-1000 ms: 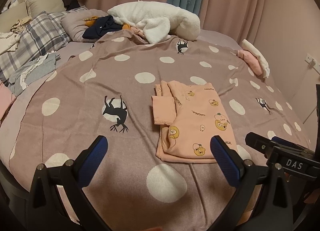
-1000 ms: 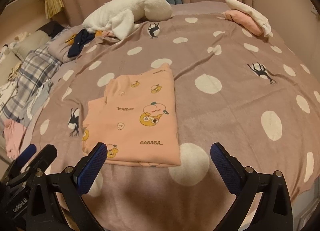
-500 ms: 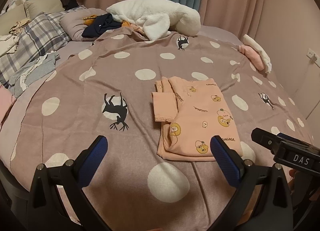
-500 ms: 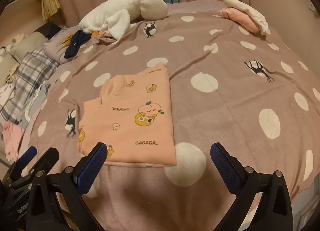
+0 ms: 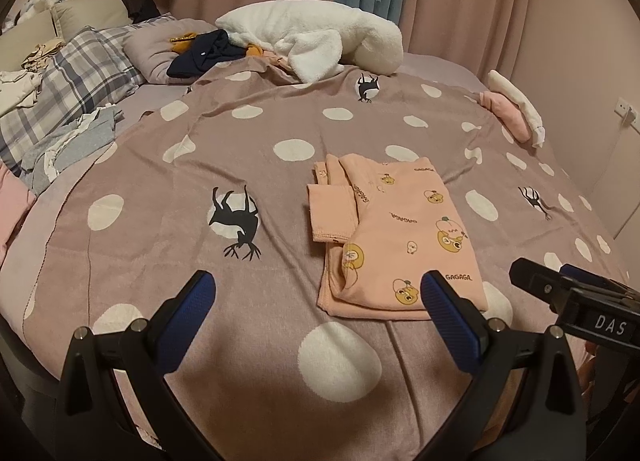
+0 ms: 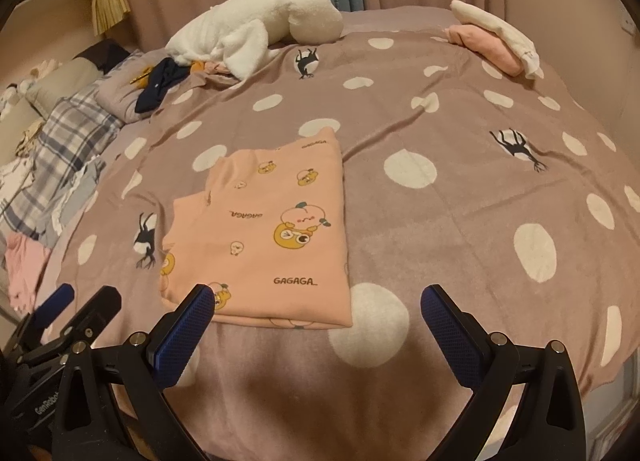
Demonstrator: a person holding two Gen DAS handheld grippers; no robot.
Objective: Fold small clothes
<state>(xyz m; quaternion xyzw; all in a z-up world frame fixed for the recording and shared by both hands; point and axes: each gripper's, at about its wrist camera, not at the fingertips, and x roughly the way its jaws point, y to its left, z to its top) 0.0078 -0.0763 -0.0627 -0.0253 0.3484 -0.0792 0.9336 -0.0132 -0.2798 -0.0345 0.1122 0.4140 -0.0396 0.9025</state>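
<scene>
Both views are pulling back slightly from the shirt point(image 5: 394, 233) lying folded on the blanket point(image 5: 160, 197), left gripper point(image 5: 318, 307) and right gripper point(image 6: 316, 321) gaping wide, holding nothing.

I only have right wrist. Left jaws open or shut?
Observer: Open, nothing between them. The left gripper hangs over the blanket.
Operator: Shirt's near-left corner? It's hidden in my view.
Observer: On the shirt, the layers there don't line up; a lower edge peeks out on the left.
Operator: And the sleeve?
Observer: The sleeve lies folded flat along the shirt's left edge, cuff toward us.
</scene>
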